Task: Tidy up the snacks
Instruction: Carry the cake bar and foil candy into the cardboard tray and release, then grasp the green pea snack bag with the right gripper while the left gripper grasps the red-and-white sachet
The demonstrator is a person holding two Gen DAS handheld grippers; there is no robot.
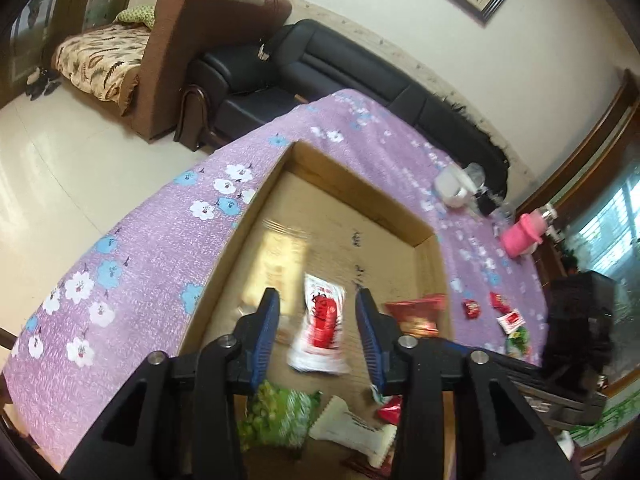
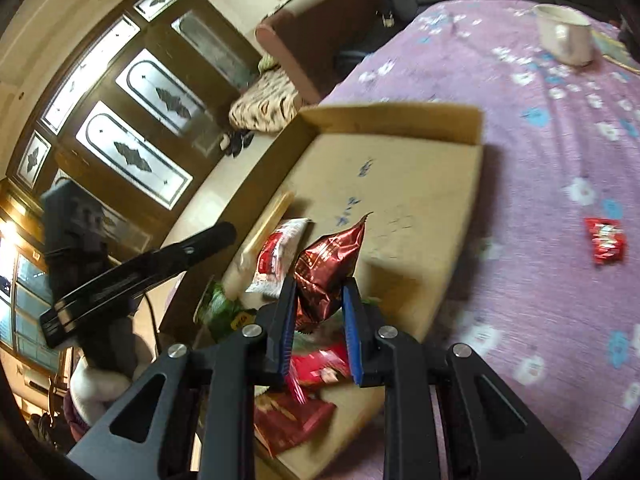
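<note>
Dark red foil snack bag (image 2: 326, 270) being clamped by right gripper (image 2: 320, 320) above cardboard box (image 2: 420, 208). Left gripper (image 1: 316, 332) being held open, empty, over white-red packet (image 1: 322, 322) on box floor; print unreadable. Blue handwriting (image 2: 362, 184) illegible.

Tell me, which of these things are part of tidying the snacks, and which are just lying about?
Part of the job:
- cardboard box
- dark red packet, held in the right gripper
- white and red packet, under the left gripper
- green packet
- small red packet on the cloth

Just lying about:
- white mug
- pink cup
- black sofa
</note>
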